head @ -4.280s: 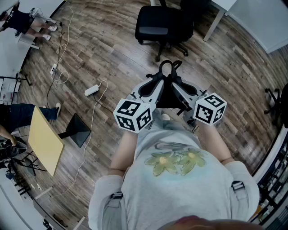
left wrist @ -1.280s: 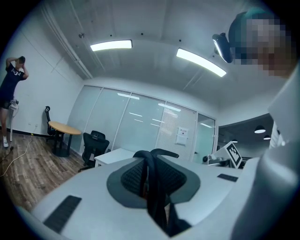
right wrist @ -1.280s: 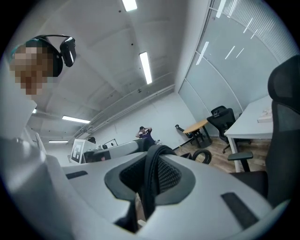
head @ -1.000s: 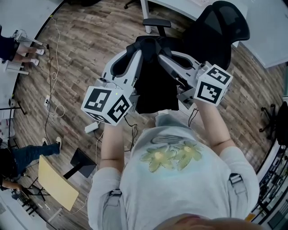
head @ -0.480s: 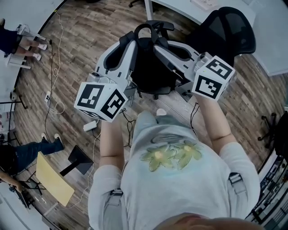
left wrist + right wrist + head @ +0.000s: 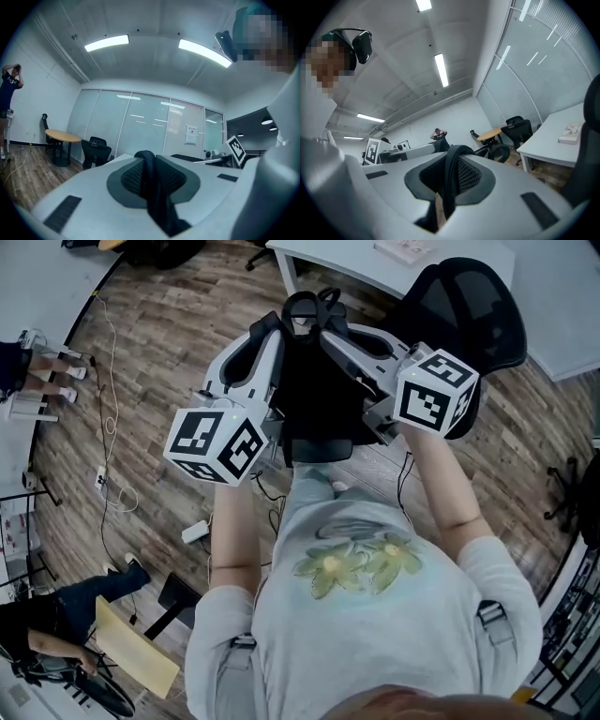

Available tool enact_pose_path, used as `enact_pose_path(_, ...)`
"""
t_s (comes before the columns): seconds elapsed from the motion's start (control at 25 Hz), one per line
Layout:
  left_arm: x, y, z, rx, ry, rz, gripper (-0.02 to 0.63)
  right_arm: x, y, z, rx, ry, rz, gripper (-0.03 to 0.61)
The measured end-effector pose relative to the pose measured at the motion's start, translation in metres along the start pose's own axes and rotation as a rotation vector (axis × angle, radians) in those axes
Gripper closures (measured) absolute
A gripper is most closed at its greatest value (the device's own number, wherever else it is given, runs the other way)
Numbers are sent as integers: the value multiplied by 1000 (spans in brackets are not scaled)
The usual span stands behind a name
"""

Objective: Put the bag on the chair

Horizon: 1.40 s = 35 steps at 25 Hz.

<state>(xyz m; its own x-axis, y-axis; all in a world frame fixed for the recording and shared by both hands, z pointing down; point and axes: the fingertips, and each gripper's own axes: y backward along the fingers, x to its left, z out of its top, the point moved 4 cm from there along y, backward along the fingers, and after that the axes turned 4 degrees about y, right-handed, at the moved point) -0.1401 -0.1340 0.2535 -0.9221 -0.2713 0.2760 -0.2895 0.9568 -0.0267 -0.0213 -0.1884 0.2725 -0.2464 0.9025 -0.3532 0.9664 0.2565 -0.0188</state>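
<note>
In the head view a black bag [image 6: 317, 395] hangs by its two loop handles between my grippers. My left gripper [image 6: 284, 322] is shut on the left handle [image 6: 152, 187], a dark strap running through its grey pads. Over on the other side, my right gripper [image 6: 337, 324] is shut on the other handle [image 6: 451, 180]. The bag hangs in front of a black office chair whose mesh back [image 6: 469, 306] rises at the upper right. Its seat is hidden under the bag, and I cannot tell whether the bag touches it.
A white desk [image 6: 394, 259] stands just behind the chair. Cables [image 6: 105, 465] and a power strip [image 6: 197, 532] lie on the wooden floor to the left. People stand at the left edge [image 6: 28, 371] and lower left [image 6: 56, 610], beside a tan board [image 6: 136, 648].
Over the last seconds both grippers carried the bag across the floor to the chair. In the last half second the bag came down lower and now covers the seat.
</note>
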Motion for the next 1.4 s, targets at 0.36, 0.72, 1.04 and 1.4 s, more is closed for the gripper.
enact_pose_path(0.36, 24, -45, -20, 101, 13, -82, 545, -42, -17, -13, 42, -59, -45, 531)
enact_pose_path(0.72, 58, -68, -32, 173, 34, -113, 545, -67, -42, -31, 83, -117, -89, 531)
enact_pose_path(1.04, 83, -71, -45, 197, 53, -85, 545, -81, -60, -46, 107, -132, -128, 531)
enact_pose_path(1.4, 100, -83, -77, 273, 93, -74, 543, -106, -66, -73, 171, -177, -172, 531)
